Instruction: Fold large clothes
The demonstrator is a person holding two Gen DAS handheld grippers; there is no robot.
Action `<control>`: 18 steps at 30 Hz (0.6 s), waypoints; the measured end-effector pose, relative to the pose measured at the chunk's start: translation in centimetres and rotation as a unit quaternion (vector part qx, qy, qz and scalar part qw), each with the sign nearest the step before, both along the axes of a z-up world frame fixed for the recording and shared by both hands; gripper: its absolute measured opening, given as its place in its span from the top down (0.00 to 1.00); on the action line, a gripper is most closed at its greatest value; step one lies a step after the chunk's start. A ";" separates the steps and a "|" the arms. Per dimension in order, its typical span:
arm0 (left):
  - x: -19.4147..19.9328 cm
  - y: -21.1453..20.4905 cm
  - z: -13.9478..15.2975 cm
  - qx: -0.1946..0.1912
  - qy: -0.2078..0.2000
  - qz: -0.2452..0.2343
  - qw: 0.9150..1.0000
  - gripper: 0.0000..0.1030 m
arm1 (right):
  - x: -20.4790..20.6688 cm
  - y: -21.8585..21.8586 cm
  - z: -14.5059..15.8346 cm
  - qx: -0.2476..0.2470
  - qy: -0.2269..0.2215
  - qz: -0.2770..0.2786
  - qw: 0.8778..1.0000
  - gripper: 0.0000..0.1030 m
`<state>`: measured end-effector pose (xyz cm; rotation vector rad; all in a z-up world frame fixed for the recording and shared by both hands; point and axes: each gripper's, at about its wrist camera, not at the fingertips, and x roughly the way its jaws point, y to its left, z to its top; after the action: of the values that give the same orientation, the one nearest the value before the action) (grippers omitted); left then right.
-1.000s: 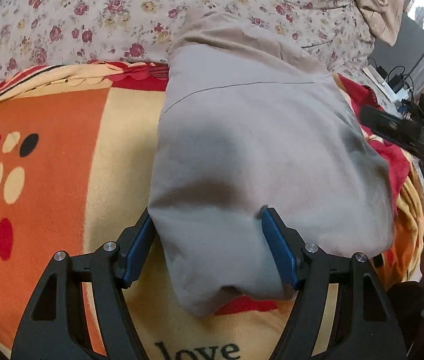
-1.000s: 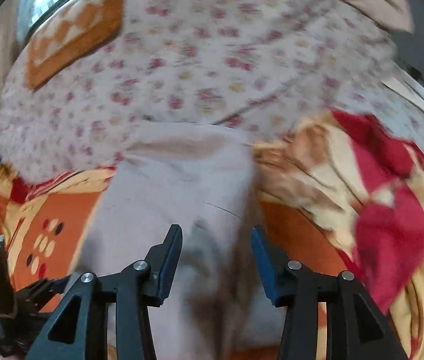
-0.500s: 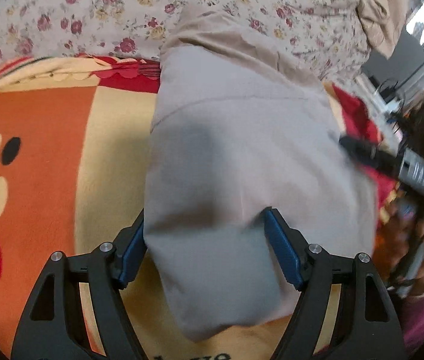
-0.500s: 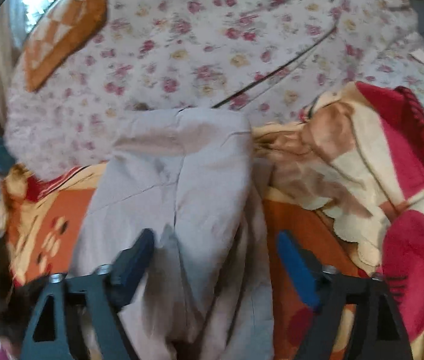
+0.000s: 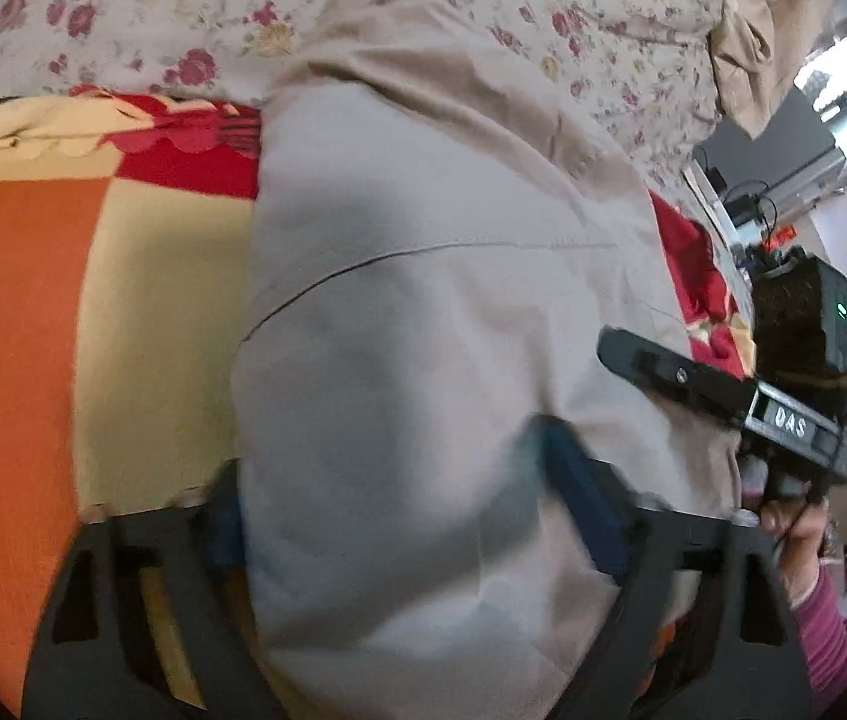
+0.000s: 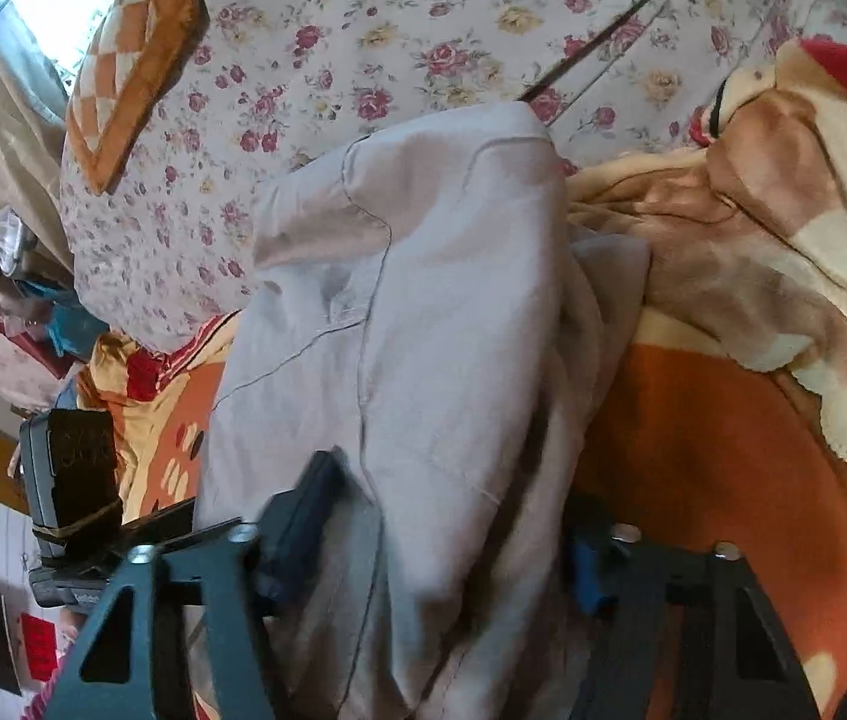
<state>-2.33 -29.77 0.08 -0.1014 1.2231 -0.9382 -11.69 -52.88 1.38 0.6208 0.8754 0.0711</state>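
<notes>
A large grey-beige garment (image 5: pixel 423 330) lies lengthwise on the bed, its far end folded over as a beige flap. My left gripper (image 5: pixel 399 510) straddles its near end and its jaws are closing. The cloth bulges between them, draped over the left finger, while the right blue pad (image 5: pixel 573 480) digs into it. In the right wrist view the garment (image 6: pixel 435 300) shows seams and a bunched right edge. My right gripper (image 6: pixel 441 540) is closing around that bunched part, cloth between its jaws. One finger (image 5: pixel 651 360) of the right gripper reaches over the garment's right side.
An orange, cream and red blanket (image 5: pixel 15 330) lies under the garment, with a floral sheet (image 5: pixel 123 12) beyond. A crumpled blanket heap (image 6: pixel 783 240) rises at the right and a checked pillow (image 6: pixel 123 60) at the far left. A person's hand (image 5: pixel 795 528) in a pink sleeve holds the right gripper.
Both grippers have come lower and closer to the garment, which fills more of each view. The right jaws spread wide, then narrowed around the bunched edge. The left jaws have narrowed.
</notes>
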 end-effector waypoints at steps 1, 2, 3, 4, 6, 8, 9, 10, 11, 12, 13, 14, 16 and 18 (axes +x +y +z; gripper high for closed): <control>0.0 0.4 0.5 -0.008 0.003 0.000 1.000 0.55 | -0.2 0.3 0.5 -0.003 -0.004 -0.001 1.000 0.52; -0.1 1.1 1.3 -0.020 0.002 -0.004 1.000 0.67 | -0.5 0.5 1.1 0.001 -0.010 -0.002 1.000 0.56; -0.5 1.9 2.5 -0.031 -0.003 -0.008 0.999 0.71 | -1.2 1.0 1.9 0.017 -0.020 0.001 1.000 0.59; -1.1 2.7 3.5 -0.037 -0.009 -0.016 0.999 0.71 | -1.8 1.3 2.4 0.031 -0.028 0.007 0.999 0.60; -2.9 4.2 5.7 -0.037 -0.032 -0.032 0.998 0.71 | -3.1 2.5 3.5 0.058 -0.038 0.031 0.997 0.61; -5.4 6.3 7.6 -0.024 -0.050 -0.039 0.998 0.71 | -4.7 4.3 4.4 0.066 -0.041 0.062 0.995 0.62; -6.4 7.5 8.2 -0.017 -0.050 -0.041 0.998 0.71 | -5.7 5.3 4.7 0.066 -0.039 0.076 0.994 0.62; -7.7 8.8 8.5 -0.015 -0.049 -0.043 0.998 0.71 | -6.7 6.0 4.6 0.073 -0.036 0.083 0.993 0.62; -8.6 9.9 8.3 -0.011 -0.047 -0.041 0.998 0.71 | -7.6 6.7 4.1 0.082 -0.028 0.083 0.993 0.60; -9.2 10.6 7.8 -0.003 -0.043 -0.030 0.999 0.71 | -8.0 7.0 3.5 0.076 -0.015 0.076 0.994 0.56; -9.9 11.4 6.6 0.016 -0.033 -0.013 0.999 0.71 | -8.2 7.3 2.8 0.048 0.007 0.066 0.997 0.43; -10.3 11.7 5.4 0.039 -0.024 -0.005 0.999 0.68 | -8.5 7.5 2.4 0.009 0.025 0.051 0.998 0.39; -10.3 11.9 3.8 0.070 -0.015 0.000 0.997 0.59 | -9.4 7.2 2.6 -0.021 0.027 0.025 0.999 0.39; -9.7 12.4 4.4 0.073 -0.023 0.024 0.997 0.58 | -10.6 6.8 4.5 -0.024 -0.004 -0.001 1.000 0.39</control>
<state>-12.00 -17.41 4.45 0.0074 1.2378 -0.8026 -22.31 -46.08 5.90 0.5762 0.8656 0.0516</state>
